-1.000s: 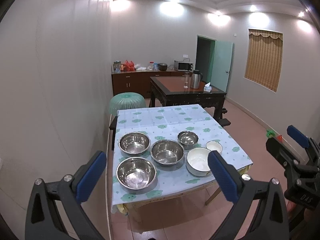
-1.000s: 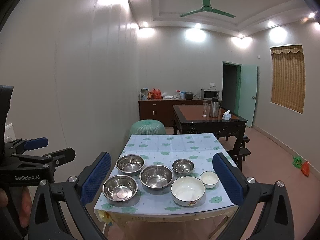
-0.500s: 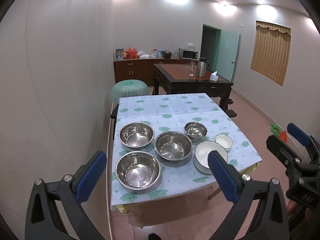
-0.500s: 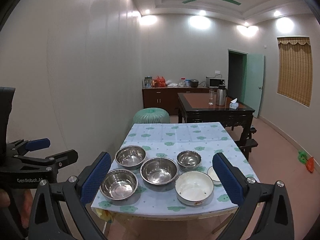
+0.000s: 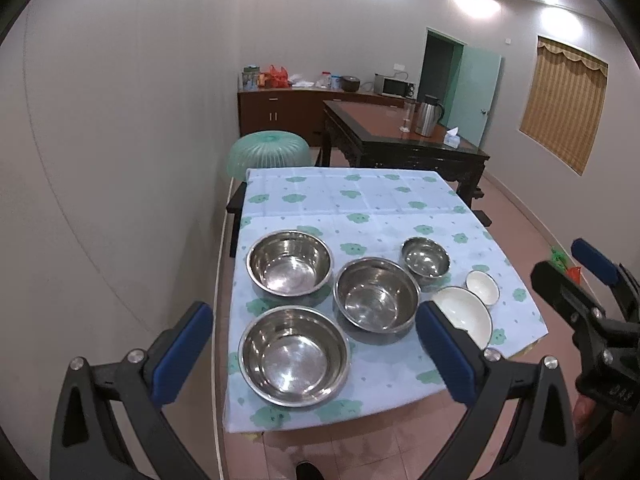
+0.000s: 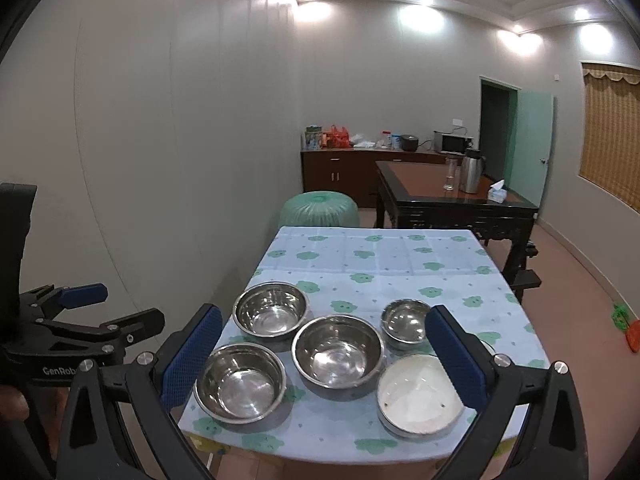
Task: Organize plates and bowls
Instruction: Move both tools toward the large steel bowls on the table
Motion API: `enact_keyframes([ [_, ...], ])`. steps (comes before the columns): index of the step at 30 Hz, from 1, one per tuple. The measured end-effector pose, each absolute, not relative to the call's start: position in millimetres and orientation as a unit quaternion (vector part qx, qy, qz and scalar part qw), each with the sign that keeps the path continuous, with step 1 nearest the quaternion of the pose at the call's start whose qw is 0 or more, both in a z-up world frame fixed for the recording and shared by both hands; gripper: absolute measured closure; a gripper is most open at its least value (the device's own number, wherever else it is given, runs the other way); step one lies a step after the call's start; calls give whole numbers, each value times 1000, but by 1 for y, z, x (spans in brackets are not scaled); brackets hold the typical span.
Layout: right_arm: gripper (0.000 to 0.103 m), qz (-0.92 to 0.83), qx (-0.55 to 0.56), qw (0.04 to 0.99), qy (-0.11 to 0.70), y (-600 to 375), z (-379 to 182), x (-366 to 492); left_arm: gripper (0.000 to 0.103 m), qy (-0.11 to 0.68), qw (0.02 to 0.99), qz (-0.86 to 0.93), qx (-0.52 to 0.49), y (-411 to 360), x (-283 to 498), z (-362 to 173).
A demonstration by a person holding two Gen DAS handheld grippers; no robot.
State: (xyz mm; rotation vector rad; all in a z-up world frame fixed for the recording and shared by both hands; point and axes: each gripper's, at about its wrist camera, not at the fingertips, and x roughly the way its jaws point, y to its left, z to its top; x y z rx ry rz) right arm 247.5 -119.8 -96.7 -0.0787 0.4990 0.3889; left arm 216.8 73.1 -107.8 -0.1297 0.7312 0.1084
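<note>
Both claws, left claw point(image 5: 314, 354) and right claw point(image 6: 324, 354), wide, have come closer to the table point(image 6: 400, 252); the right claw's pad point(image 6: 454, 354) hides the little white bowl point(image 5: 482, 287).

Four polished steel bowls point(image 5: 294, 356), mirror-bright, catching the ceiling lights. Two white bowls point(image 6: 420, 396), glossy and smooth, like glazed enamel or ceramic. Matt cloth point(image 5: 352, 200) over the desk, pale blue, printed with green blobs, creased along fold lines. Blue textured pads point(image 6: 192, 356) on black matt plastic jaws, shiny metal screw heads. Dark lacquered wood on the far table point(image 6: 448, 196), glossy top. Brushed metal flask point(image 5: 428, 120). Translucent ribbed green plastic cover point(image 5: 268, 154). Smooth tiled floor point(image 5: 400, 440).
</note>
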Motion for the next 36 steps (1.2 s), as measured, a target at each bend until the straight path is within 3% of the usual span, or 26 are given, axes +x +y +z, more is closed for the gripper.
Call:
enact_keyframes([
  [17, 1, 228, -52, 936, 262, -55, -111, 313, 0, 368, 922, 93, -73, 126, 253, -124],
  [36, 1, 279, -82, 881, 373, -11, -199, 441, 0, 453, 873, 161, -80, 163, 347, -199],
])
